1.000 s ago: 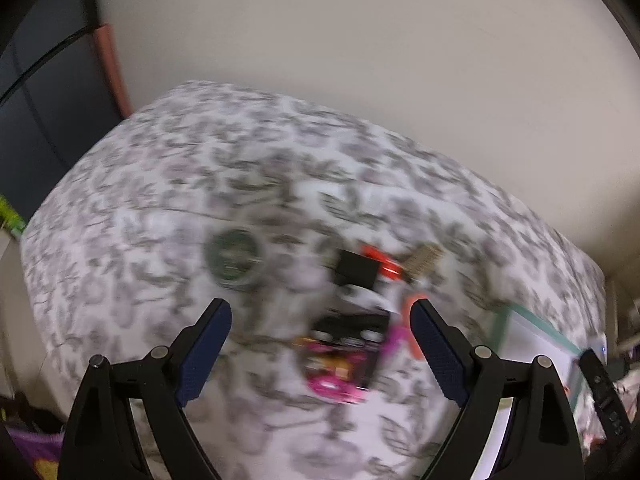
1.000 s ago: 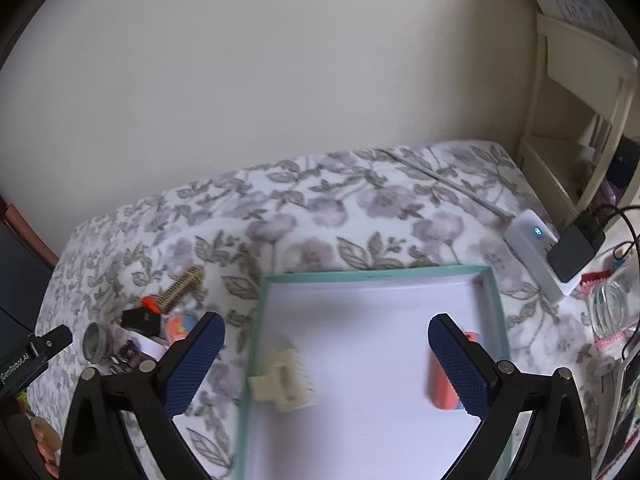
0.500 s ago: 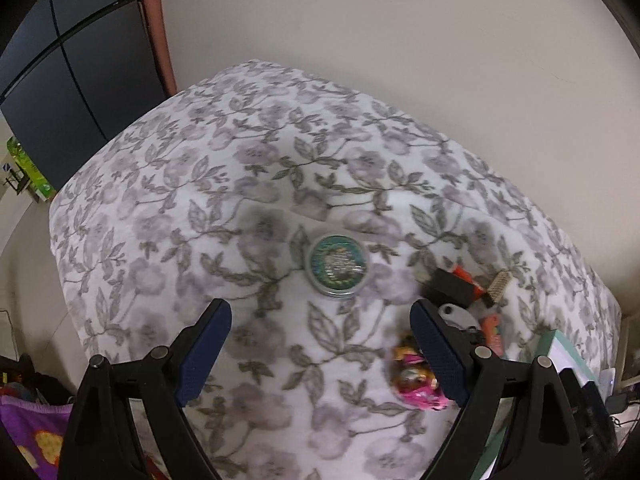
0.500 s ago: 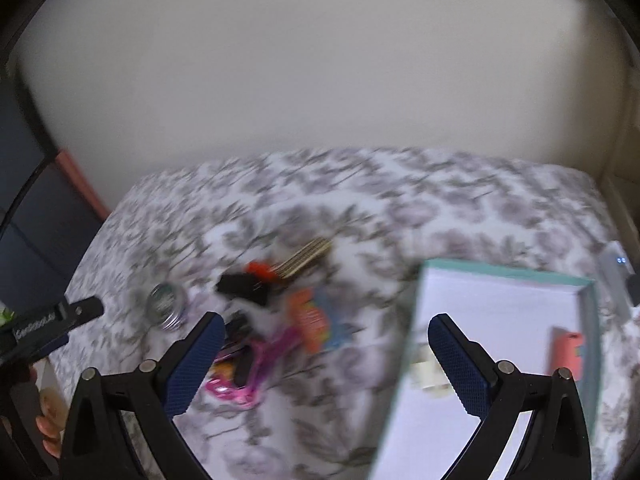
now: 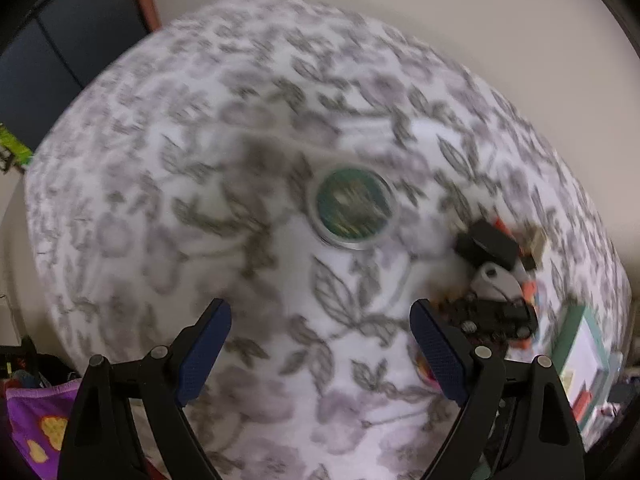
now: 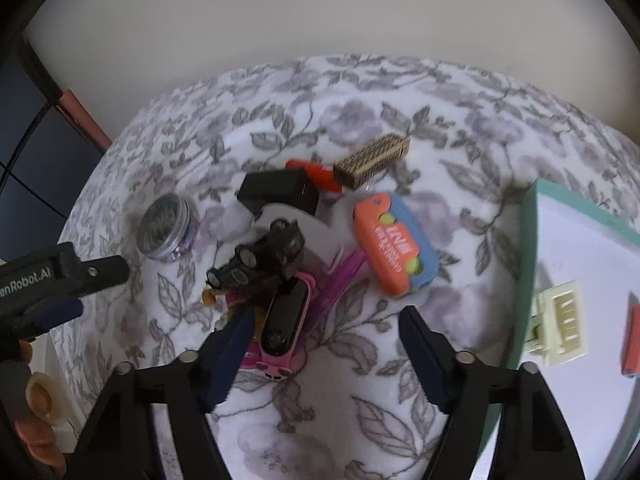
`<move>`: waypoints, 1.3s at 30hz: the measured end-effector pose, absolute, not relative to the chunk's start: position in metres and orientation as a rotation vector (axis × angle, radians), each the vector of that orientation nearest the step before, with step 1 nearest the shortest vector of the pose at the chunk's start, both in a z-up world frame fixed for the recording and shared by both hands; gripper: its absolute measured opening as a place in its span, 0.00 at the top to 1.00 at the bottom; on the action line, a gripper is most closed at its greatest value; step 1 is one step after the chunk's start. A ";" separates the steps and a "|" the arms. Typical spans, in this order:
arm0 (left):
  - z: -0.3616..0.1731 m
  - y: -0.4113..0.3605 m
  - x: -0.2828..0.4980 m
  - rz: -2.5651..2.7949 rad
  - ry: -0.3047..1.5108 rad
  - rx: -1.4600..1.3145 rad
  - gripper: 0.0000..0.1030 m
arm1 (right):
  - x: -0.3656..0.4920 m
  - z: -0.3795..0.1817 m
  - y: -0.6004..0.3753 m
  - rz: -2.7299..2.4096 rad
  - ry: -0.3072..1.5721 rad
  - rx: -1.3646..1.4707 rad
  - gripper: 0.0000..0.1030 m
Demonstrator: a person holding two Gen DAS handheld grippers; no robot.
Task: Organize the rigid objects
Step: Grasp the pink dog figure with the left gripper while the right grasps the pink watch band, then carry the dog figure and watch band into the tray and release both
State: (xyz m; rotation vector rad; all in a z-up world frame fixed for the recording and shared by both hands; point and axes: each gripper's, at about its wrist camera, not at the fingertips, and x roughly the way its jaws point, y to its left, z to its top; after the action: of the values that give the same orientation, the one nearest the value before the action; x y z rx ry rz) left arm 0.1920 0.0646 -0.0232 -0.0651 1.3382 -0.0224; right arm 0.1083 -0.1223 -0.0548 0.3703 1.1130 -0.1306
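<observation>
Both tongs had swung left from the tray toward the pile. Right tongs, narrowing, gaped empty; only their view showed the clip inside. Left tongs gaped empty below the tin, with bare bed toward its left edge.

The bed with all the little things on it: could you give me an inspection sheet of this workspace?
Surface: flowered bedspread.
Job's things: teal-rimmed tray holding a cream clip and an orange piece; loose pile beside it with orange-blue case, woven block, black box, pink toy; round tin apart.
Clutter: nothing seen.
Grippers: left tool open, empty; right tool has just been closing, nothing between.
Cables: nothing seen.
Surroundings: plain wall, dark cabinet.
</observation>
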 end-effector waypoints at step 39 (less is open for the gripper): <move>-0.062 -0.038 0.158 -0.291 1.422 0.127 0.57 | 0.087 -0.048 -0.197 -0.184 1.150 0.510 0.85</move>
State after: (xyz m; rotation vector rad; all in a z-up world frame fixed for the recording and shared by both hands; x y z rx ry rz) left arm 0.1584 -0.0375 -0.0615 0.1269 1.4218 -0.2913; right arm 0.0869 -0.1967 -0.0481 0.5099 1.1500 -0.1842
